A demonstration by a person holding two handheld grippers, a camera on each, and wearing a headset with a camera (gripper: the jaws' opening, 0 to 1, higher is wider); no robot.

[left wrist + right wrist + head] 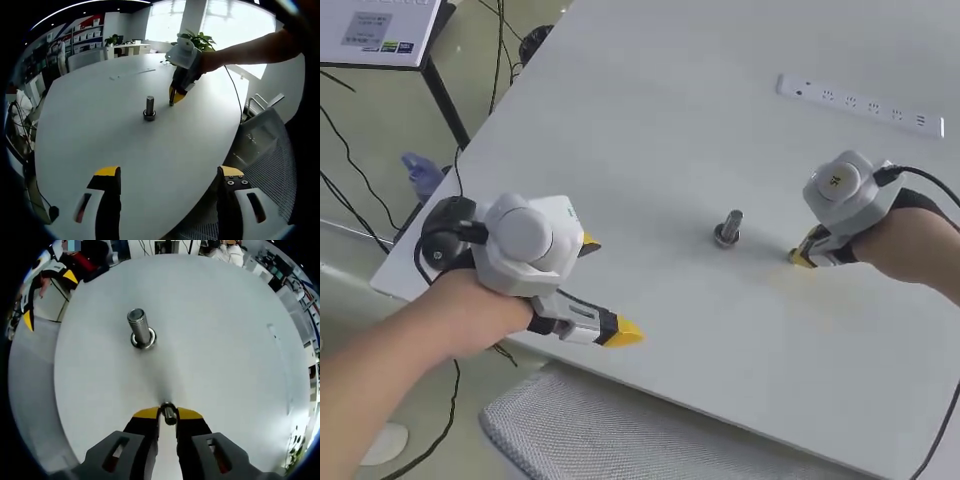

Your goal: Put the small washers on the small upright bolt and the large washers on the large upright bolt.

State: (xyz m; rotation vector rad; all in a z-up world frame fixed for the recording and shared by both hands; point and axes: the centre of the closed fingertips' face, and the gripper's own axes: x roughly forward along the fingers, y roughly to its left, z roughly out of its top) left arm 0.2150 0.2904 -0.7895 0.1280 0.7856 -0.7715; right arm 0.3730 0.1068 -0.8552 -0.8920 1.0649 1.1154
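The right gripper (169, 416) pinches a small metal piece (169, 412), maybe the small bolt. Hold it straight up on the counter (225, 340). The left gripper (168, 173) is spread.

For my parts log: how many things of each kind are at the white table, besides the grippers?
Upright bolt: 1
Small metal part, held by the right gripper: 1
Power strip: 1
Total: 3

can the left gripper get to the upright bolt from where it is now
Probably yes. The left gripper has open jaws, and bare table lies between it and the upright bolt. The right gripper, shut on a small metal piece, sits beside the bolt, not in the path.
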